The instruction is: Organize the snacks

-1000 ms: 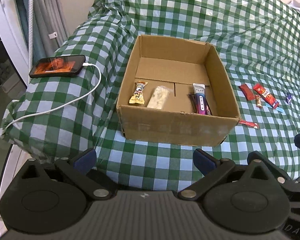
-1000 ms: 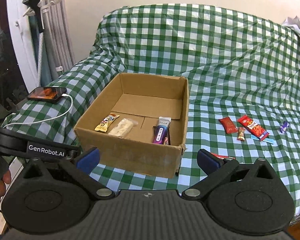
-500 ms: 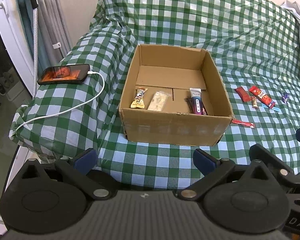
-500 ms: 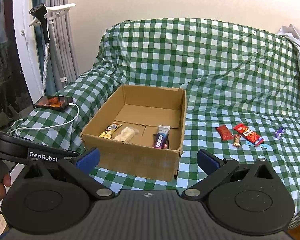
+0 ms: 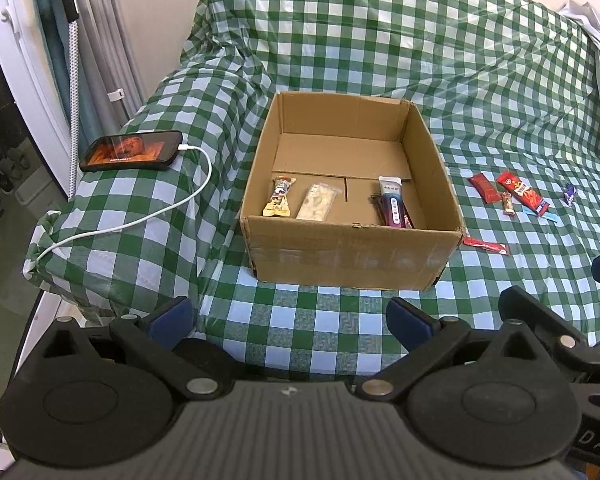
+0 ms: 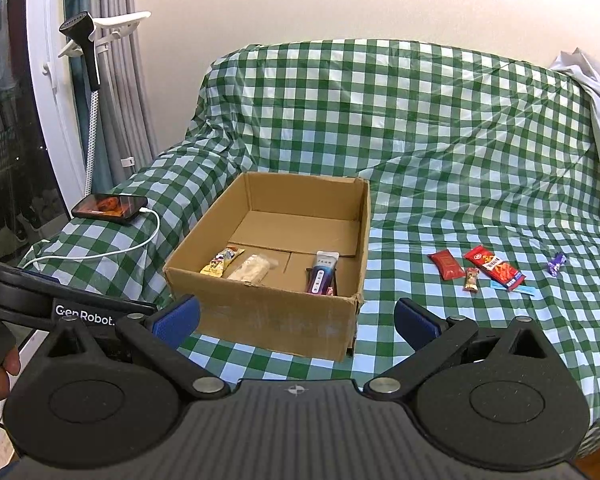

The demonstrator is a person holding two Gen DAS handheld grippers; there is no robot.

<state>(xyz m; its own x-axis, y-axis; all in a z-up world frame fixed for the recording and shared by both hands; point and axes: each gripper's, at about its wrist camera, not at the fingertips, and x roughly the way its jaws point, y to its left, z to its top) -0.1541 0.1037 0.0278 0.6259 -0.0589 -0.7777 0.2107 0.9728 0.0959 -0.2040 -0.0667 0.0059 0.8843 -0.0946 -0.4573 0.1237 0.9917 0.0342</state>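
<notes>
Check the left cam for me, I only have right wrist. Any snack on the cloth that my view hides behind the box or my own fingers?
Observer: Yes, one. A thin red packet lies flat on the cloth, right by the near right corner of the box.
Operator: Is the left gripper open? I only see its body.
Observer: Open. The left gripper has its fingers wide apart with nothing between them, and it sits short of the box.

Even indoor light, sharp focus; sheen streaked checked cover (image 6: 480, 152); soft shadows; fisheye bent edges, corners black.
</notes>
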